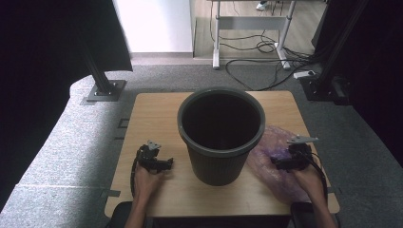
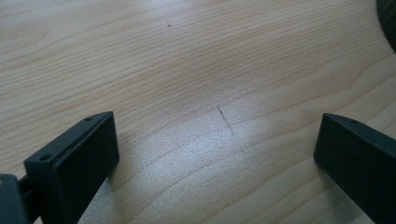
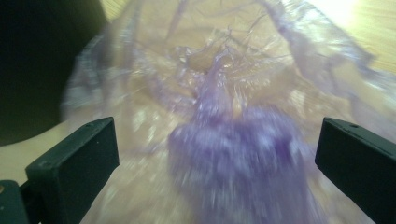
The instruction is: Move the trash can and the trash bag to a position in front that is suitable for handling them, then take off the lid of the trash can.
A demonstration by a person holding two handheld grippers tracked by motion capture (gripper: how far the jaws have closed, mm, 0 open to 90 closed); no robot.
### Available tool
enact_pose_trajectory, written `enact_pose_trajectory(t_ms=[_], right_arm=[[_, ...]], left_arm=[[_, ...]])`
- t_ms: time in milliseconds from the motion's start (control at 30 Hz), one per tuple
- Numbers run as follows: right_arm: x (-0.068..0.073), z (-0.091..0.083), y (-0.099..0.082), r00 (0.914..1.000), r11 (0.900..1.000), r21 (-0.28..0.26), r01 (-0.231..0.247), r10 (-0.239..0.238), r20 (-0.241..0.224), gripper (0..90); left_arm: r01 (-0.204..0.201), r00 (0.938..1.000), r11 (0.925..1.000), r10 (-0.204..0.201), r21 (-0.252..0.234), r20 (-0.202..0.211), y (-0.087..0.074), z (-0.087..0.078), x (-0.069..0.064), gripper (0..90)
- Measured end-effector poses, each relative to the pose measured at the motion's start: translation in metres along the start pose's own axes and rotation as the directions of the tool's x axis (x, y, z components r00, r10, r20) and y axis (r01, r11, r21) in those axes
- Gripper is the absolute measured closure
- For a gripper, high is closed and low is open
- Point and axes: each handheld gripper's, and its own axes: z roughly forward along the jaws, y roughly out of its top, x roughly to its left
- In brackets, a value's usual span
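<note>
- While the right tool [image 1: 285,161] hovers wide apart over the purple bag [image 1: 273,156], at three o'clock of the bin [image 1: 221,135], the step looks like reaching; next, pinch the film.
- The left tool [image 1: 159,164], also wide, holds nothing at nine o'clock.
- The right gripper view shows the bag's bunched ridge [image 3: 233,140]; the high view shows the bin's mouth.

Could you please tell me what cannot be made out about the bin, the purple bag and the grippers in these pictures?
- Bin: its floor is lost in shadow in the high view.
- Purple plastic bag: in the right gripper view it is blurred, so its opening cannot be found.
- Right gripper: whether its jaws touch the bag is unclear.
- Left gripper: the bin is cut off at its view's edge.
</note>
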Motion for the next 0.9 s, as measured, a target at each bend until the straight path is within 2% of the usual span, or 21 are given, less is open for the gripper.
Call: enact_pose_trajectory(t_ms=[133, 200, 233, 333, 467, 633, 900], right_arm=[[-0.01, 0.037, -0.008, 0.999, 0.9966, 0.08, -0.021, 0.017, 0.042, 0.0], [-0.015, 0.047, -0.019, 0.9979, 0.9925, 0.12, -0.022, 0.015, 0.063, 0.0], [-0.016, 0.05, -0.025, 0.9977, 0.9921, 0.124, -0.021, 0.013, 0.067, 0.0], [-0.019, 0.049, -0.04, 0.9979, 0.9966, 0.057, -0.06, 0.058, 0.03, 0.0], [-0.019, 0.045, -0.052, 0.9977, 0.9979, -0.023, -0.06, 0.061, 0.029, 0.0], [-0.018, 0.044, -0.054, 0.9978, 0.998, -0.023, -0.059, 0.06, 0.027, 0.0], [-0.017, 0.044, -0.054, 0.9978, 0.9979, -0.023, -0.06, 0.06, 0.027, 0.0]], left_arm=[[-0.006, 1.0, 1.0, 0.006, -0.001, 0.007, 0.0, 0.0, 0.001, 0.0], [-0.014, 0.9998, 0.9999, 0.014, -0.001, 0.012, -0.001, 0.0, 0.001, 0.0], [-0.016, 0.9998, 0.9999, 0.016, -0.001, 0.015, -0.001, 0.0, 0.001, 0.0], [-0.018, 0.9997, 0.9998, 0.018, -0.001, 0.017, 0.0, 0.0, 0.002, 0.0], [-0.012, 0.9999, 0.9999, 0.012, -0.001, 0.011, 0.0, 0.0, 0.001, 0.0], [-0.01, 0.9999, 1.0, 0.01, 0.002, 0.008, 0.0, 0.0, 0.0, 0.0], [-0.003, 1.0, 0.9987, 0.003, 0.051, 0.005, 0.007, 0.0, 0.001, 1.1]])
